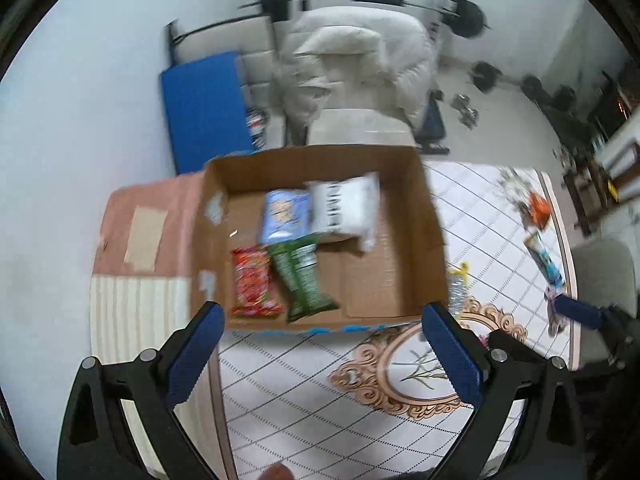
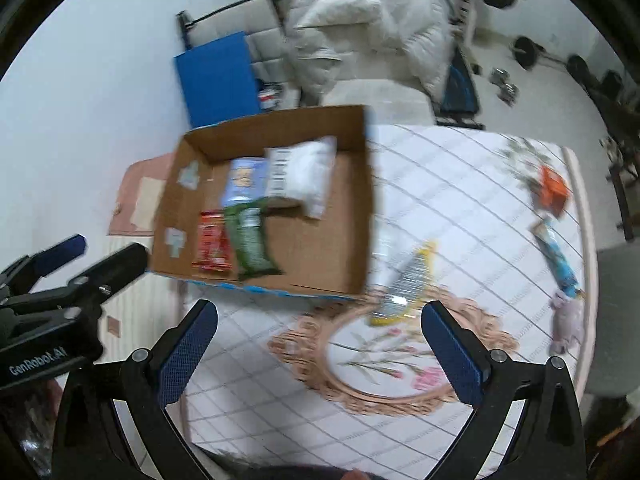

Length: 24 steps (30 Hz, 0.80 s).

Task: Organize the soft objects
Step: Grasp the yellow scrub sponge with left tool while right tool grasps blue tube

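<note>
An open cardboard box (image 1: 420, 220) (image 2: 352, 216) stands on the table's left part. In it lie a red packet (image 1: 252, 284) (image 2: 212, 242), a green packet (image 1: 304, 280) (image 2: 250, 240), a light blue packet (image 1: 284, 214) (image 2: 244, 178) and a white packet (image 1: 346, 208) (image 2: 300, 172). A yellow and silver packet (image 2: 404, 284) lies on the table right of the box. My left gripper (image 1: 324, 320) is open and empty, above the box's near edge. My right gripper (image 2: 320, 316) is open and empty, over the table in front of the box.
An orange packet (image 2: 554, 190), a blue packet (image 2: 558, 254) and a pale pink soft item (image 2: 568, 320) lie by the table's right edge (image 2: 586, 240). A chair with white bedding (image 2: 372, 28), a blue mat (image 2: 218, 80) and weights stand behind the table.
</note>
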Motion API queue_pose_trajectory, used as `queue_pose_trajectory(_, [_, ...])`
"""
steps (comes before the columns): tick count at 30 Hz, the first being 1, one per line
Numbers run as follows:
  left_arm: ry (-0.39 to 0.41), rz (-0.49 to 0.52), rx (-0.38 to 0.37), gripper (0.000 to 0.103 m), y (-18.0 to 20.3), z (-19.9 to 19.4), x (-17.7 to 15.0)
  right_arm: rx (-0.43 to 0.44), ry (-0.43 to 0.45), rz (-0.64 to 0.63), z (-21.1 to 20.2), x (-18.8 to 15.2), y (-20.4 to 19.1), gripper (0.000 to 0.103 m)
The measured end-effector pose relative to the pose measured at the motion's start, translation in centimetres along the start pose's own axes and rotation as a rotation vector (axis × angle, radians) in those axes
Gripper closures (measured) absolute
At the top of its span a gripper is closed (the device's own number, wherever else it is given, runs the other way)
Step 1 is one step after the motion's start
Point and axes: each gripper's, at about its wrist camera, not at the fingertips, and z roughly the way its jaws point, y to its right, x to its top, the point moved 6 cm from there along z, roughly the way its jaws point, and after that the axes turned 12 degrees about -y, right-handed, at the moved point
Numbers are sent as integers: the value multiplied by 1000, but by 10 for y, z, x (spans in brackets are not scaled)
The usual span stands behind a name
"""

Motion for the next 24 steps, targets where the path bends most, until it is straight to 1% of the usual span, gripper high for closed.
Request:
queue_pose_trajectory(2, [-6,96,22,2,41,8,11,-40,-15,36,-2,-5,42,0])
queue_pose_trajectory(3, [-17,175,39,2,71,18,19,-53,-24,62,-2,-8,68,0])
queue_pose_trajectory(4, [-37,233,54,2,93,28,25,-62,-33,93,-1,-10,92,0])
queue_pose_trajectory(5, [-74,301,64,2,116,42,30,-74,-48,127,2,-11,119,0])
queue_pose_trajectory(7, [-179,449,101,2,165,81,38,-112,-87,186,12,-14,176,0])
queue_pose_trajectory(8, [-238,521,114,2,187,103,40,-128,-100,204,16,-14,197,0])
queue_pose_trajectory(9, [-277,567,139,2,202,120,41,-142,-121,224,22,-15,222,0])
queue_pose_trajectory(10, [-320,623,181,2,217,142,42,-154,-143,242,28,-15,243,0])
queue_pose_trajectory(12, [-399,704,238,2,239,178,39,-153,-171,269,39,-16,282,0])
queue_pose_trajectory(14, [-481,769,270,2,254,210,33,-153,-200,280,51,-15,311,0])
queue_pose_trajectory(15, [-527,806,298,2,261,228,30,-150,-217,280,57,-13,324,0])
queue_pose_trajectory(17, [-600,836,321,2,265,251,25,-157,-246,276,68,-9,345,0])
queue_pose_trajectory(18, [-647,836,333,2,265,265,23,-162,-259,277,74,-6,355,0])
queue_pose_trajectory(19, [-675,831,337,2,265,273,22,-166,-267,272,80,-2,362,0])
queue_pose_trajectory(21, [-750,817,330,2,264,292,16,-160,-290,253,94,7,376,0])
queue_pose_trajectory(23, [-793,799,317,2,262,302,12,-151,-317,238,108,17,388,0])
queue_pose_trajectory(24, [-817,783,312,6,261,306,10,-151,-329,229,116,24,392,0])
